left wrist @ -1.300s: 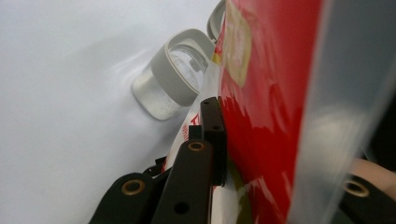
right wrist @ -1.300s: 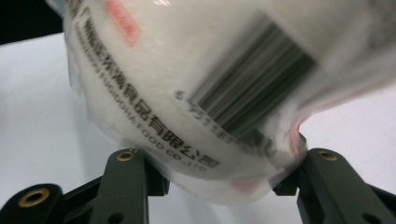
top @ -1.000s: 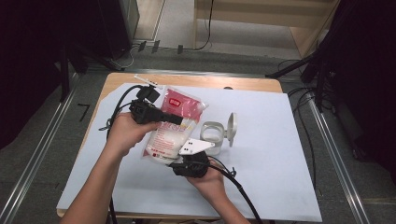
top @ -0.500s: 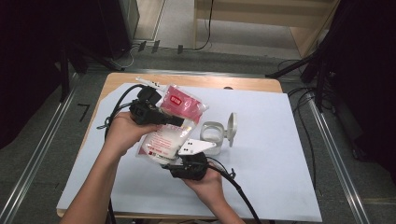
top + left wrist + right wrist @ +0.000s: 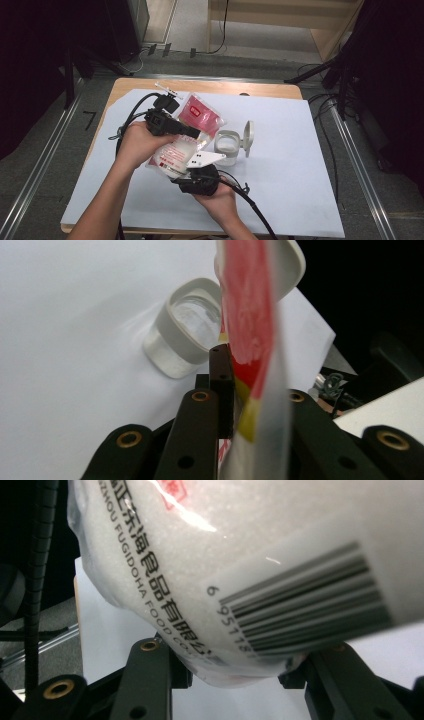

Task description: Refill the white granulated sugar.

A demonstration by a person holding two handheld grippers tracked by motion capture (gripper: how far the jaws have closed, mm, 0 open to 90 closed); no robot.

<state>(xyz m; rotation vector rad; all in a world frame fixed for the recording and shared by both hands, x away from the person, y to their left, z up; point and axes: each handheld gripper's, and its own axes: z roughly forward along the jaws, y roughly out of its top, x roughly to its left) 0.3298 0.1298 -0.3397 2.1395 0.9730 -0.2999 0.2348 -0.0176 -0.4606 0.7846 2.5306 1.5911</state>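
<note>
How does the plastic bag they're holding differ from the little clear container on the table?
The bag is soft, printed red and white, and held up off the table by both tools; the container is rigid, plain and unprinted, and stands on the white sheet untouched. The bag bulges with white grains, while the container looks empty, its lid flipped open. Both are partly see-through.

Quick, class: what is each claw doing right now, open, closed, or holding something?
Left claw: closed on the red top edge of the bag.
Right claw: closed on the bag's white bottom end.

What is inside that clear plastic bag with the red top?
White grains fill the clear plastic bag with the red top, seen behind its barcode label. Its red printed top hides whatever lies behind it.
</note>
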